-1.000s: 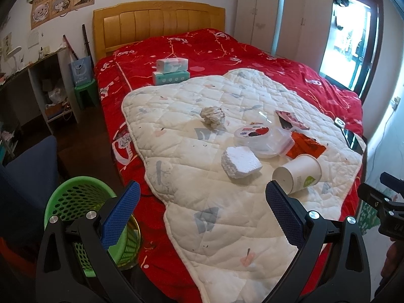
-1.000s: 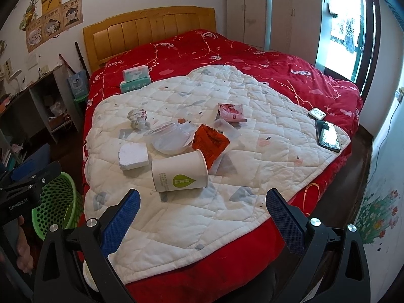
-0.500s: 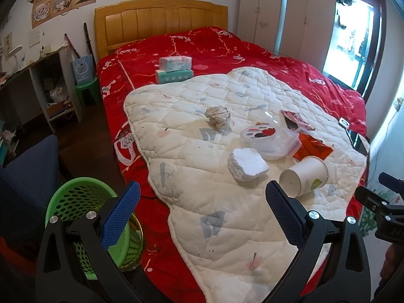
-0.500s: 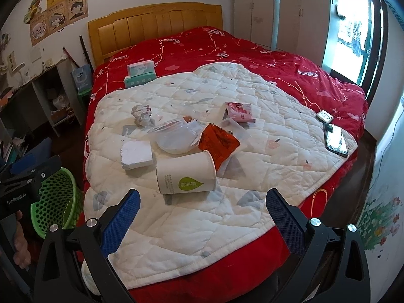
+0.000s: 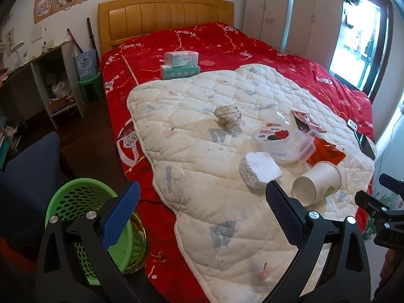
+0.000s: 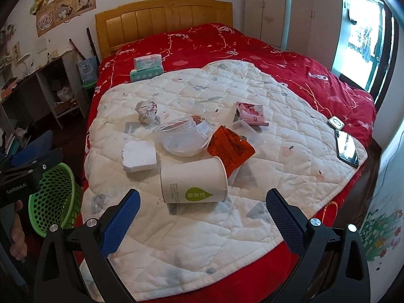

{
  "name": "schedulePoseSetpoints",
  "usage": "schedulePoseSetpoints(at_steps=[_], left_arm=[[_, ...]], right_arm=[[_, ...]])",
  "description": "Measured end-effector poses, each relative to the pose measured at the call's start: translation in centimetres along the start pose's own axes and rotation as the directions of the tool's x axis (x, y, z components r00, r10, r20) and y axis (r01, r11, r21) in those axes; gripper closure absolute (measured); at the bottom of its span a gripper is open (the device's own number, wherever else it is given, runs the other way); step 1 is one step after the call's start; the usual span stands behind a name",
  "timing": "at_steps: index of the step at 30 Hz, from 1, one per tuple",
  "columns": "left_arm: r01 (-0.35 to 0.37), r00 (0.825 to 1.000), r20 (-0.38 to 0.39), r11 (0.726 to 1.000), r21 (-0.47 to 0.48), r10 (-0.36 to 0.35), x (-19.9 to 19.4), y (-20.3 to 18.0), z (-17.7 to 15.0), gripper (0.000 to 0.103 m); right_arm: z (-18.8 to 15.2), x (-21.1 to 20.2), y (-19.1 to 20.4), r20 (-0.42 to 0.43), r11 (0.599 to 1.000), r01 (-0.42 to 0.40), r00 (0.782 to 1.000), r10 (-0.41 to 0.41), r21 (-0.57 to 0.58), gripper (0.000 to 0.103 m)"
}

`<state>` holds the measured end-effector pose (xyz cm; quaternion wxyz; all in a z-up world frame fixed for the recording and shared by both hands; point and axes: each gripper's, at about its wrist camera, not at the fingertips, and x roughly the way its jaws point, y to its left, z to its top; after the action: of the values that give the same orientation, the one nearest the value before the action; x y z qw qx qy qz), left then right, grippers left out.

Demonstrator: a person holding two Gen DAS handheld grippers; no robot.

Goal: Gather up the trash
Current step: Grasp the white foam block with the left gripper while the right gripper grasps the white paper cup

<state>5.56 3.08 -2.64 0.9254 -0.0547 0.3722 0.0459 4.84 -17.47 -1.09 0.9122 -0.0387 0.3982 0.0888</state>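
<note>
Both grippers hover short of the bed, nothing picked up yet, and the trash is all there on the white quilt (image 6: 192,247). The right gripper (image 6: 200,217) has its fingers spread wide and empty, lined up almost dead on the paper cup (image 6: 194,180), which lies on its side with its open mouth toward the left gripper's side. The left gripper (image 5: 202,212) is spread wide too, holding nothing, with the green basket (image 5: 75,197) on the floor just beside its left finger.

Behind the cup: an orange wrapper (image 6: 229,146) touching its rim, a clear plastic container (image 6: 183,139), a foam block (image 6: 139,155) and a crumpled paper ball (image 6: 146,111) further back. A pink packet (image 6: 250,112) lies beyond those.

The cup looks like the first grab. Best bet, I'd say: come in low with the fingers either side of its wall, squeeze gently since thin paper will likely crush or squirt out, and keep clear of the wrapper. The phone (image 6: 347,147) near the quilt's edge is not trash, so stay off it
</note>
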Motion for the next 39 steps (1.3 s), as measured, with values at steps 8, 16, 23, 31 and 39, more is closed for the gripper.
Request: schedulePoseSetpoints(at_steps=[8,16,23,31,39], left_arm=[[-0.011,1.000,-0.021,1.000,0.009,0.011,1.4,0.2,0.2,0.005],[-0.010,0.999,-0.037,1.000,0.003,0.010,2.7,0.3,0.8,0.005],[-0.011,0.999,-0.050,1.000,0.002,0.011,3.8,0.4,1.3,0.005],[0.022,0.997,-0.068,0.999,0.024,-0.021,4.9,-0.1,1.5,0.005],[0.079,0.992,-0.108,0.995,0.068,-0.071,6.5,-1.3,1.4,0.005]], right_arm=[[0.3,1.9,0.3,-0.030,1.000,-0.021,0.999,0.020,-0.018,0.006],[0.4,3.9,0.5,-0.060,0.999,-0.038,0.998,0.036,-0.030,0.006],[0.4,5.6,0.8,-0.092,0.998,-0.051,0.995,0.047,-0.046,0.006],[0.5,7.9,0.5,-0.119,0.996,-0.044,0.992,0.035,-0.071,0.006],[0.7,9.5,-0.5,-0.150,0.995,-0.086,0.986,0.077,-0.050,0.006]])
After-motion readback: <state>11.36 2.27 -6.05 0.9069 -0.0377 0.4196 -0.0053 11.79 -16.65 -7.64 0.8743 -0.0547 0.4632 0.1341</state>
